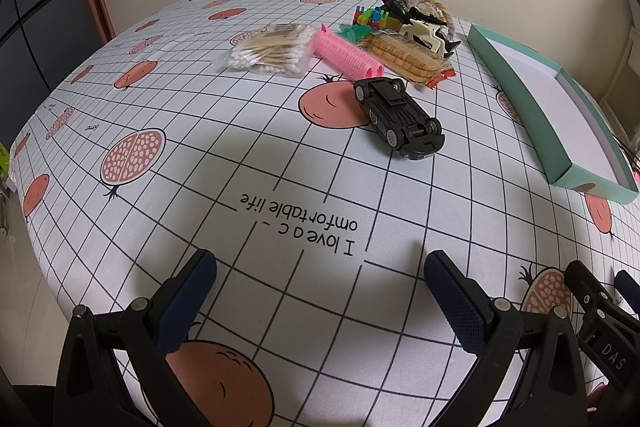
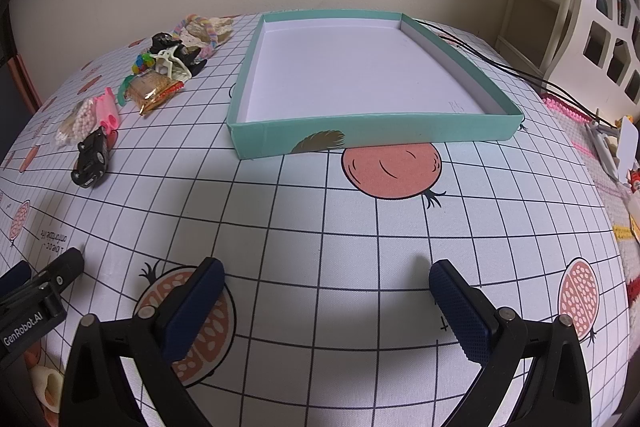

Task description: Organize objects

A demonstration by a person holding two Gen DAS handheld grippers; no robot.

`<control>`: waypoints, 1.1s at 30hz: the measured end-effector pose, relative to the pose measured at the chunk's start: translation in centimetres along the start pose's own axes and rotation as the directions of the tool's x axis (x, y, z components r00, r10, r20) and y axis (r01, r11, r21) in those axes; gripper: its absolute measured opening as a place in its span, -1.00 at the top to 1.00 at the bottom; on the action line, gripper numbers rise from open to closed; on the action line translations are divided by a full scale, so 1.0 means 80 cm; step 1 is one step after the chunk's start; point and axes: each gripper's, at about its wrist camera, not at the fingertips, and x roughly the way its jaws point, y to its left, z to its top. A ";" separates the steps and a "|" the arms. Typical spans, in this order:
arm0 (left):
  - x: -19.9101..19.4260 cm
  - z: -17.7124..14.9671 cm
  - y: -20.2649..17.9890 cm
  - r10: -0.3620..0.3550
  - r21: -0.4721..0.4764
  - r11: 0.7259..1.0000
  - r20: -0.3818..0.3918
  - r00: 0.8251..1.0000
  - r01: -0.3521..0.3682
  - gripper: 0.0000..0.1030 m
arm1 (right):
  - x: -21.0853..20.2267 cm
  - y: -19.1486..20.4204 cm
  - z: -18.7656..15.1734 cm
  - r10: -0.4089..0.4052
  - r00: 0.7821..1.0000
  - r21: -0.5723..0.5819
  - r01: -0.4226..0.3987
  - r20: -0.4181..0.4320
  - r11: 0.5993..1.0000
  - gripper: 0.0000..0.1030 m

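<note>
The left gripper (image 1: 320,281) hangs low over the tablecloth (image 1: 192,99), its two blue pads (image 1: 188,303) spread wide with nothing between them. At the lower right edge, a part of the right gripper (image 1: 600,311) shows. Farther ahead a black toy car (image 1: 400,117) lies upside down, wheels up, partly over a printed pink fruit. Behind it lie pink rollers (image 1: 346,53), touching a bag of cotton swabs (image 1: 270,51) on the left and a biscuit packet (image 1: 406,57) on the right. Beyond these is a small heap with a white hair clip (image 1: 424,33) and coloured plastic bits (image 1: 370,17). A shallow green box (image 1: 520,95) stands at the right, well apart from the car.
</note>
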 end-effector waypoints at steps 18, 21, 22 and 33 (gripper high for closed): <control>-0.002 -0.001 0.001 0.000 0.001 1.000 -0.001 1.000 0.000 -1.00 | 0.000 0.000 0.000 0.000 1.000 0.000 0.000 -0.001 1.000 -1.00; -0.002 -0.001 0.001 0.000 0.000 1.000 -0.001 1.000 0.000 -1.00 | 0.000 0.000 0.000 0.000 1.000 0.000 0.000 -0.001 1.000 -1.00; -0.002 -0.001 0.001 0.000 0.000 1.000 -0.001 1.000 0.000 -1.00 | 0.000 0.000 0.000 0.000 1.000 0.000 0.000 -0.001 1.000 -1.00; -0.002 -0.001 0.001 0.001 0.001 1.000 -0.001 1.000 -0.001 -1.00 | 0.000 0.000 0.000 -0.001 1.000 0.000 0.001 -0.002 1.000 -1.00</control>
